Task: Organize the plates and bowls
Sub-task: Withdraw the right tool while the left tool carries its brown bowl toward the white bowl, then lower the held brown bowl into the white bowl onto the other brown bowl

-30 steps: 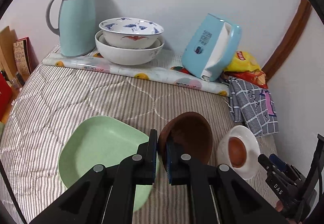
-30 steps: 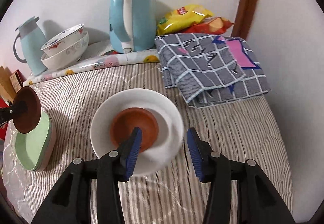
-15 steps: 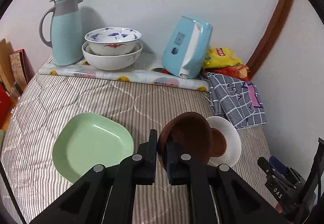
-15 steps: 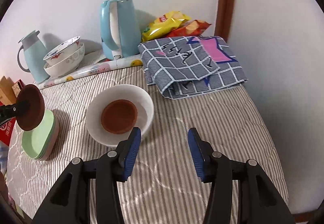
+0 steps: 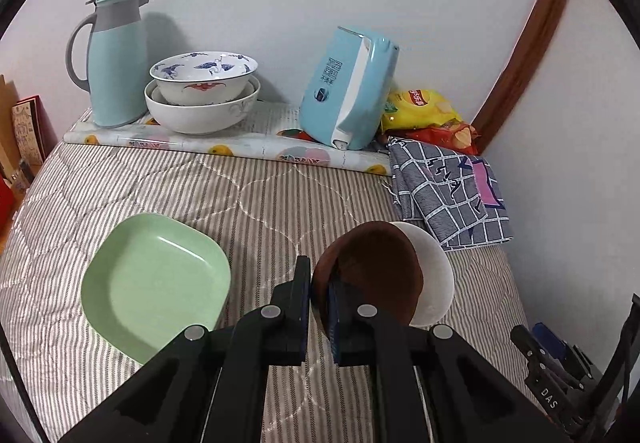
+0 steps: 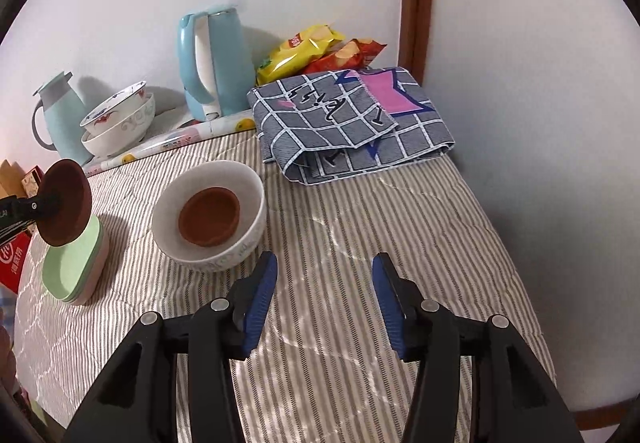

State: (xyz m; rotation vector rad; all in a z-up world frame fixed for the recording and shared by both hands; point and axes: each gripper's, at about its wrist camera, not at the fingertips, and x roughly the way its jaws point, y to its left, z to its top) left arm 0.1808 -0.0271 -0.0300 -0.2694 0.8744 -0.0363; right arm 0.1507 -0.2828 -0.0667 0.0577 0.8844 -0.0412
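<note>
Gripping a dark brown dish [image 5: 374, 275] by its rim, the left gripper [image 5: 319, 293] has its fingers pinched narrow on it and holds it tilted in the air, above the striped bed cover [image 5: 256, 203] between the green square plates [image 5: 154, 283] and the white bowl [image 6: 210, 217]. The right gripper [image 6: 325, 297] hangs over bare cover just beside that bowl, its fingers moderately wide with nothing between them. Sorting looks partly done: a smaller brown bowl [image 6: 209, 217] already sits nested inside the white one, the green plates lie stacked, and two patterned bowls [image 5: 202, 91] are nested at the back by the teal jug [image 5: 116, 59]. What seems left is to set the held dish down on a pile, probably into the white bowl or onto the green plates, and perhaps gather the piles together.
</note>
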